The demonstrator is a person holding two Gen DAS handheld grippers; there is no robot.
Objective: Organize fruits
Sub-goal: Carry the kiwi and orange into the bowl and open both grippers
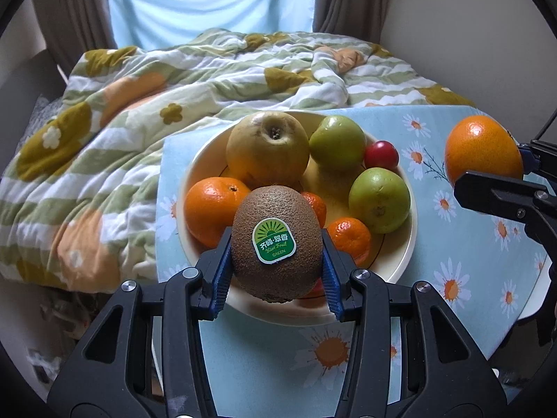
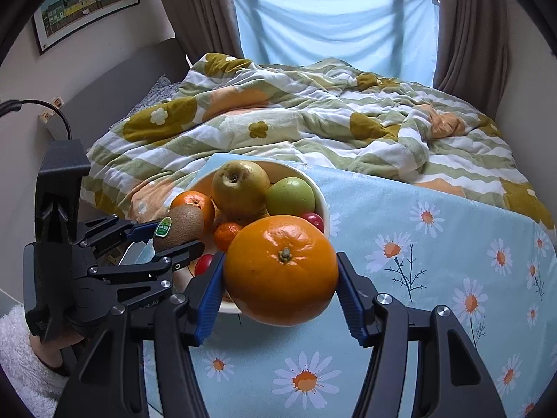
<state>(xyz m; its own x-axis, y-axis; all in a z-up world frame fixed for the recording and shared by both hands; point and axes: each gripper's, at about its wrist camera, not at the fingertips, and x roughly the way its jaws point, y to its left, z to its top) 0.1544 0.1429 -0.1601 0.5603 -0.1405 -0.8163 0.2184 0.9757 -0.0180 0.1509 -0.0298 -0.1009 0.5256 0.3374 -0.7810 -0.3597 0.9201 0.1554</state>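
Holding the kiwi point(image 1: 276, 244) clamped in the left hand-held gripper point(image 1: 276, 266) over the bowl's point(image 1: 412, 223) near rim and the big orange point(image 2: 281, 270) clamped in the right hand-held gripper point(image 2: 280, 294) above the desk point(image 2: 435, 254), easing each down into open gaps, avoiding knocking the pear point(image 1: 268, 146).

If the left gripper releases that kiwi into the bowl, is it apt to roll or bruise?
The kiwi is egg-shaped, so it would probably wobble rather than roll far. The bowl is crowded, so neighbours likely stop it. Its fuzzy skin likely resists slipping in the left gripper.
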